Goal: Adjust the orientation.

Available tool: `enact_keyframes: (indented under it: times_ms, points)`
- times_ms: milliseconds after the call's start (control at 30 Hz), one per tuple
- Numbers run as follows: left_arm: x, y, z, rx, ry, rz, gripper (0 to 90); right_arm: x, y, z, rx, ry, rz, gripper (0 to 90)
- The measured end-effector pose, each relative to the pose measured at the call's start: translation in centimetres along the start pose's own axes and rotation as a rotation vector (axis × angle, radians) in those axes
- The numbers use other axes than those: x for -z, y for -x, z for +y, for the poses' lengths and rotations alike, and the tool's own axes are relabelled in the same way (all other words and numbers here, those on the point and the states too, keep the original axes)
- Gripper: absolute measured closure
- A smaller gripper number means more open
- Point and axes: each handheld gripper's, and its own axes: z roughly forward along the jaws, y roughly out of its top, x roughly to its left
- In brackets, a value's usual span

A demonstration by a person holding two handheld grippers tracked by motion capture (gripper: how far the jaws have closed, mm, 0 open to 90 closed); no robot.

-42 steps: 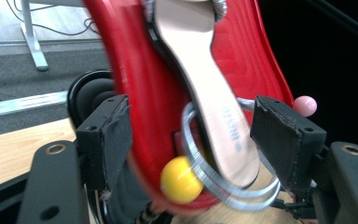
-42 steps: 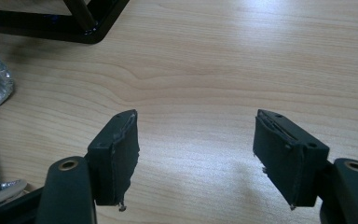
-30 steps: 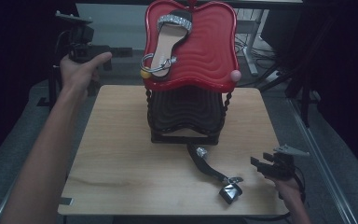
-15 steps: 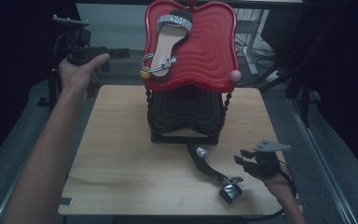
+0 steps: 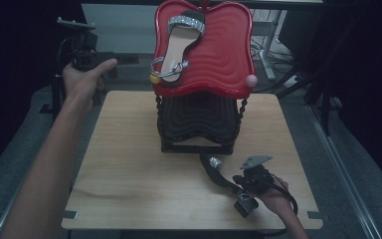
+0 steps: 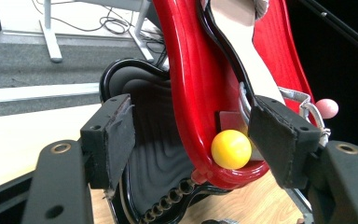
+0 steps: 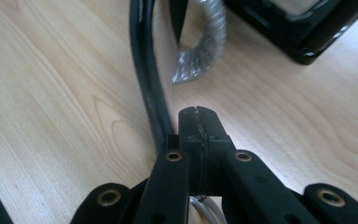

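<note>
Right claw (image 5: 251, 180) has come in from the bench's near right corner over the last second and now sits against the black sandal (image 5: 224, 179) lying flat on the bench (image 5: 129, 164), just in front of the black lower tier of the shoe stand (image 5: 199, 124). In the right gripper view my jaws are pressed together, pad to pad, with the sandal's black edge (image 7: 149, 79) running just beside them on one side rather than between them. I can't tell whether a thin bit of strap is caught lower down, but from what I see the pads are closed on nothing. The sparkly silver strap (image 7: 200, 51) lies just ahead of the tips.

Left claw (image 5: 82, 52) has barely shifted: I'm holding it up and well off to the left of the stand, jaws wide apart, looking at the red top tray (image 6: 191, 93), where the matching sandal (image 5: 179, 47) already rests above the yellow ball (image 6: 231, 149).

My read: the approach to the second sandal is done, but a grip isn't confirmed. I'd want to open up and straddle the sole or strap before lifting toward the stand.
</note>
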Motion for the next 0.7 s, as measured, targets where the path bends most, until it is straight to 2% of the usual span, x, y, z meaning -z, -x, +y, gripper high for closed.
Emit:
enact_keyframes:
  times_ms: [100,467,600,700]
  points:
    - [0.1,0.1,0.0,-0.002,-0.001,0.006,31.3,-0.3,-0.4,0.1,0.008,-0.005,-0.018,90.0]
    - [0.5,-0.3,-0.5,0.012,0.002,0.018,31.2,0.0,-2.1,0.5,0.032,0.007,-0.012,90.0]
    - [0.5,-0.6,-0.8,0.023,0.009,0.02,31.2,-0.3,-3.2,0.6,0.046,0.002,-0.016,90.0]
    - [0.5,-0.8,-1.1,0.026,0.001,0.022,31.2,-1.2,-4.2,0.4,0.073,-0.018,0.005,90.0]
